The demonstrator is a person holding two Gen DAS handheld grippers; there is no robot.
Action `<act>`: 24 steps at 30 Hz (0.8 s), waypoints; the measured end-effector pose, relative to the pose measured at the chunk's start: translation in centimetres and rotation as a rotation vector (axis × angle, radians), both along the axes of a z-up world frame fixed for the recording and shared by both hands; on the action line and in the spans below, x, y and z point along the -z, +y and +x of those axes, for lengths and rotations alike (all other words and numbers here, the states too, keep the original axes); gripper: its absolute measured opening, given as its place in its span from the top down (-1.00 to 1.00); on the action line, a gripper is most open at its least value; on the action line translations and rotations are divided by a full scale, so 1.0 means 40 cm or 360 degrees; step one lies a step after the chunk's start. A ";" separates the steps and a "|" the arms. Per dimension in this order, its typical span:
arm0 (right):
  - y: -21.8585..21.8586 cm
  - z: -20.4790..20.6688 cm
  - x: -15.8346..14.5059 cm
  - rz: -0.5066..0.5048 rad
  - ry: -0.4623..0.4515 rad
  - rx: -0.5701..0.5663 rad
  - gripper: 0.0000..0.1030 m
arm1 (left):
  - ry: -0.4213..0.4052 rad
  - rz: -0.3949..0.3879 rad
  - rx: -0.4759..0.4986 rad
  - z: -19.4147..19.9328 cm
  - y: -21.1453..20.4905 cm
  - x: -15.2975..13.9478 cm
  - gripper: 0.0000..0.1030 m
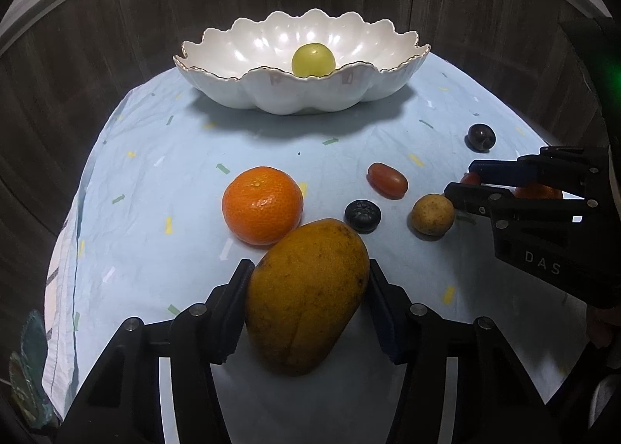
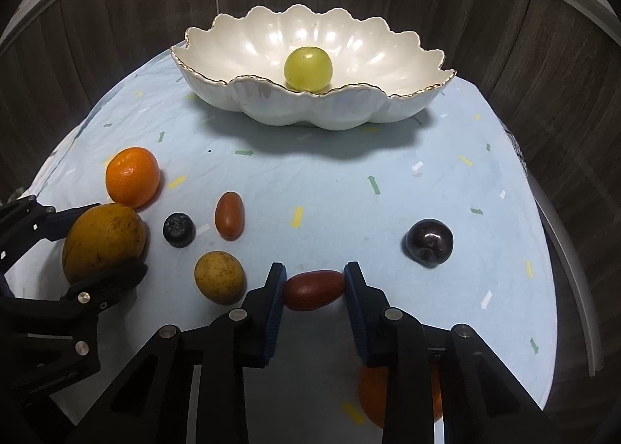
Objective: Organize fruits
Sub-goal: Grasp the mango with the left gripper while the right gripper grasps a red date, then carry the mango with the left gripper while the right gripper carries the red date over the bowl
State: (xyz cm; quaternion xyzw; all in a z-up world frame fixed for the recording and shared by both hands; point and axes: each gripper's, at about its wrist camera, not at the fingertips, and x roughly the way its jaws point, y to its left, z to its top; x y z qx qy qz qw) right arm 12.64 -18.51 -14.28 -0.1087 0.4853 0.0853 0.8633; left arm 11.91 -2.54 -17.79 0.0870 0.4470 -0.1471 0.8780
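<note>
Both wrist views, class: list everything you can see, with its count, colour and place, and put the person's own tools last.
bowl: 1, white with a gold rim, far end of the cloth
round fruit: 1, green, inside the bowl
oranges: 2, orange, one far left, one under the right tool
mango: 1, yellow-orange, near left
berry: 1, dark blue, right of the mango
speckled fruit: 1, yellow-brown, near centre
loose red fruit: 1, red, beside the berry
held red fruit: 1, red, near centre
plum-like fruit: 1, dark purple, right
cloth: 1, pale blue, underneath
left fingers: 2, black, clamping the mango
right fingers: 2, black, clamping the held red fruit
</note>
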 end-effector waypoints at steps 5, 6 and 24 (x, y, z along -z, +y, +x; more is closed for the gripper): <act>-0.007 -0.004 -0.006 0.0059 0.0008 0.0015 0.40 | -0.0013 -0.0008 0.0002 -0.005 0.000 -0.010 -0.06; -0.008 -0.004 -0.008 0.0074 0.0013 0.0019 0.40 | -0.0020 -0.0011 0.0002 -0.006 0.000 -0.014 -0.06; -0.002 -0.023 -0.090 0.0156 -0.0075 0.0023 0.41 | -0.0119 -0.0049 -0.0038 -0.020 0.013 -0.083 -0.05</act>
